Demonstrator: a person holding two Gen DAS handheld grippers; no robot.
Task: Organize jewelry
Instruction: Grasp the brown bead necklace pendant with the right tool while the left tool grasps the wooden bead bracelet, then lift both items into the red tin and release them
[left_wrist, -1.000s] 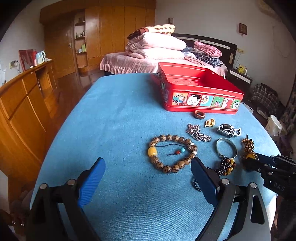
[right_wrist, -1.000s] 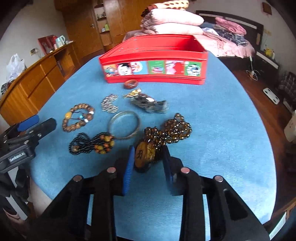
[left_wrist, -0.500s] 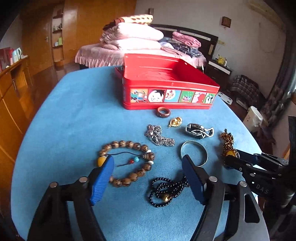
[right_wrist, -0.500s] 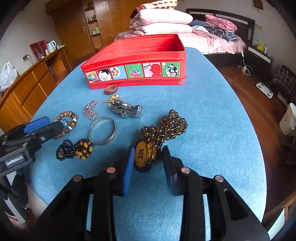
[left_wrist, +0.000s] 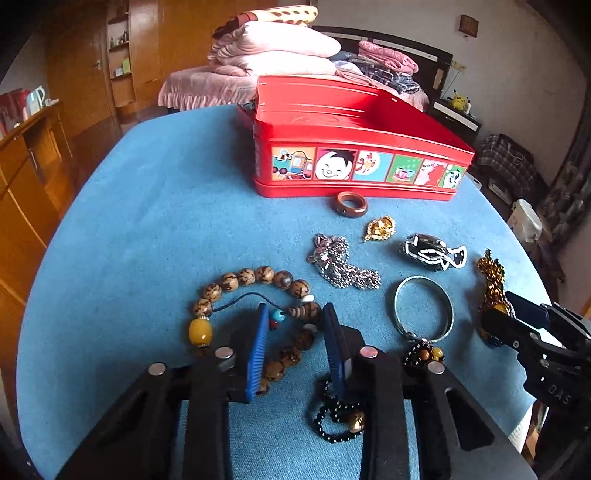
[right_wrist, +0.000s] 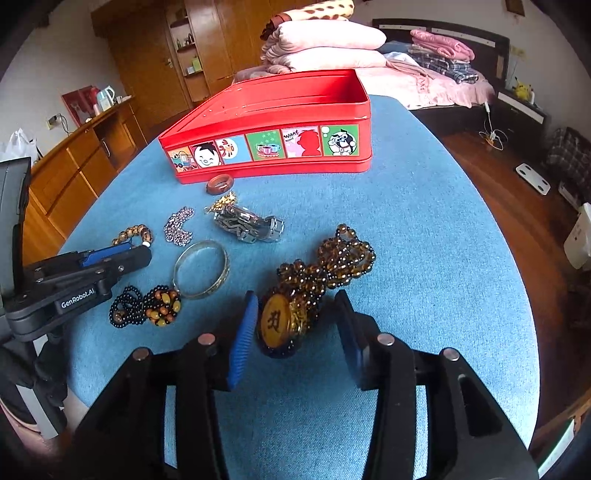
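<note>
The wooden bead bracelet (left_wrist: 255, 314) lies low in the middle of the left wrist view on the blue cloth (left_wrist: 147, 229). The left gripper (left_wrist: 295, 332) stands over its right arc: a few beads sit between the two blue pads, the rest of the loop spreads up and left of the left pad. Its jaws have just been closing and stand narrow, but whether the pads press the beads I cannot tell.

In the right wrist view the amber necklace (right_wrist: 325, 266) lies at centre, its round pendant (right_wrist: 275, 323) in the lower middle, tilted up between the fingers of the right gripper (right_wrist: 295, 325). The pendant sits just beside the left pad; a clear gap shows to the right finger. These jaws have just been opening and stand apart, not gripping it.

Around them, in the left view: the black bead string (left_wrist: 340, 417) under and right of the left gripper's right finger, the silver bangle (left_wrist: 423, 310) to its right, a silver chain (left_wrist: 343, 266) above centre, a black-and-white piece (left_wrist: 432, 251) to the right, a gold charm (left_wrist: 380, 227) and a brown ring (left_wrist: 351, 205) higher up. The ring lies just in front of the red tin (left_wrist: 354, 147), which stands open in the upper middle.
</note>
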